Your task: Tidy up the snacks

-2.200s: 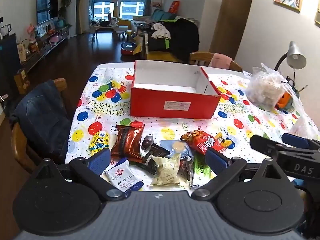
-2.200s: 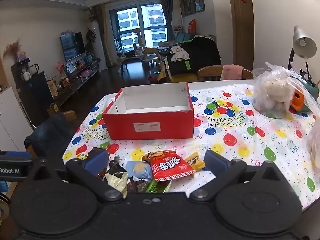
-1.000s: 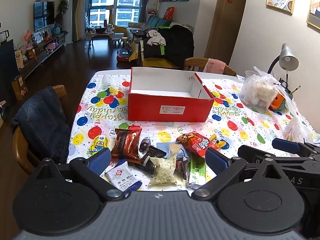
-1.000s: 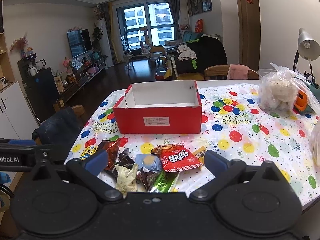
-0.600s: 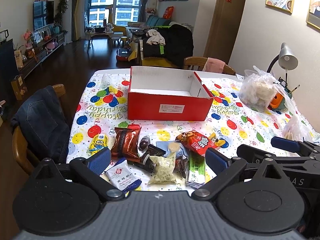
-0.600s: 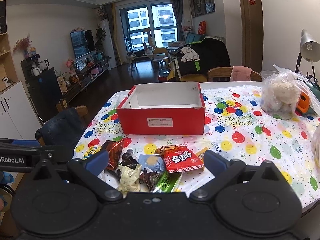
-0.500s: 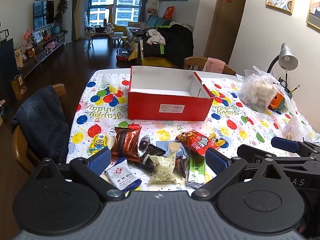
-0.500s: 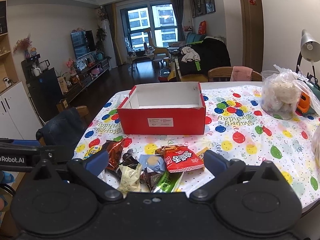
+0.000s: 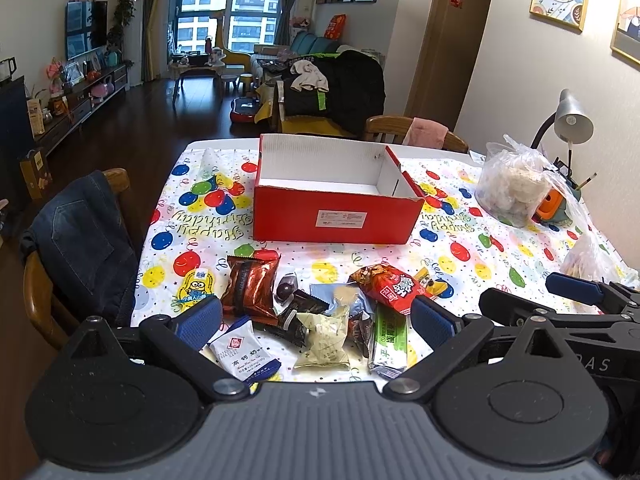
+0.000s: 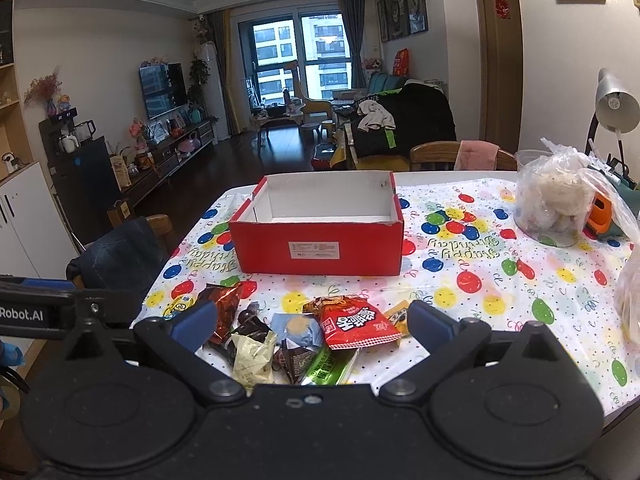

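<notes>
An open red box (image 9: 336, 216) with a white, empty inside stands mid-table; it also shows in the right wrist view (image 10: 318, 246). A pile of snack packets lies near the front edge: a red packet (image 9: 390, 286) (image 10: 352, 326), a brown packet (image 9: 250, 286), a white packet (image 9: 244, 354), a green bar (image 9: 388, 340) (image 10: 328, 368) and a pale wrapper (image 9: 324, 340) (image 10: 252, 358). My left gripper (image 9: 316, 320) is open and empty, just before the pile. My right gripper (image 10: 312, 322) is open and empty above the pile's near side.
The table has a balloon-print cloth (image 9: 200, 216). A clear bag of food (image 9: 512, 186) and a desk lamp (image 9: 572, 120) stand at the right; another bag (image 10: 630, 300) lies at the right edge. A chair with a denim jacket (image 9: 80, 240) stands at the left.
Both grippers have drawn back and risen slightly, so more of the table and the snack pile shows. Both stay open. Nothing on the table has moved.
</notes>
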Demonstrator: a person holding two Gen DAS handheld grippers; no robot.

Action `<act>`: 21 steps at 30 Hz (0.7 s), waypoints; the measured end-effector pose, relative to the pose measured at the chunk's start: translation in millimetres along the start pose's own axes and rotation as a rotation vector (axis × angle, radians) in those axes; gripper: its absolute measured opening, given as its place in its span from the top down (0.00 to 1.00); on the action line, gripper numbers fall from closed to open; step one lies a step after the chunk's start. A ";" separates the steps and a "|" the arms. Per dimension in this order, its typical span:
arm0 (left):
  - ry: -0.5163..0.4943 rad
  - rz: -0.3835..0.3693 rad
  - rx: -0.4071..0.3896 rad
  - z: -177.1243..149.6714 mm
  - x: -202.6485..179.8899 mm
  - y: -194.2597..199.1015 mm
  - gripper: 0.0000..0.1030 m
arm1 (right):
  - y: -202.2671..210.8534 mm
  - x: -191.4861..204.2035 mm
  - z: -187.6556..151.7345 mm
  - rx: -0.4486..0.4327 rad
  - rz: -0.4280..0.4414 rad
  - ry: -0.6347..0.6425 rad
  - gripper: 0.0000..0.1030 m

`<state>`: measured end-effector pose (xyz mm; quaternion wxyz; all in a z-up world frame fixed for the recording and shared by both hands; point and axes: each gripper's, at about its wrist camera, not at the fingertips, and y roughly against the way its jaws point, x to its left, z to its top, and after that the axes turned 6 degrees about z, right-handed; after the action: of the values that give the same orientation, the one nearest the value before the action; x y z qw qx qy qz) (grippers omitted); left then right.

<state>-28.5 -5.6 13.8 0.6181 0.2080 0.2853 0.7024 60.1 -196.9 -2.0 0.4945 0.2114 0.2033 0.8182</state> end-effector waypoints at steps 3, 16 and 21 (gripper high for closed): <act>-0.002 -0.002 0.000 0.1 -0.6 0.4 0.02 | 0.6 -0.3 0.0 0.001 -0.001 0.005 0.01; -0.002 -0.009 -0.003 1.4 1.6 0.6 0.02 | 2.3 1.1 0.9 -0.003 0.004 0.010 0.03; 0.009 -0.012 0.012 1.2 4.4 -2.2 0.02 | 2.6 2.8 2.9 0.000 0.005 0.020 0.02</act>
<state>-26.8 -0.9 13.0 0.6197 0.2070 0.2932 0.6980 58.6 -195.1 2.2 0.4905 0.2035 0.2079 0.8214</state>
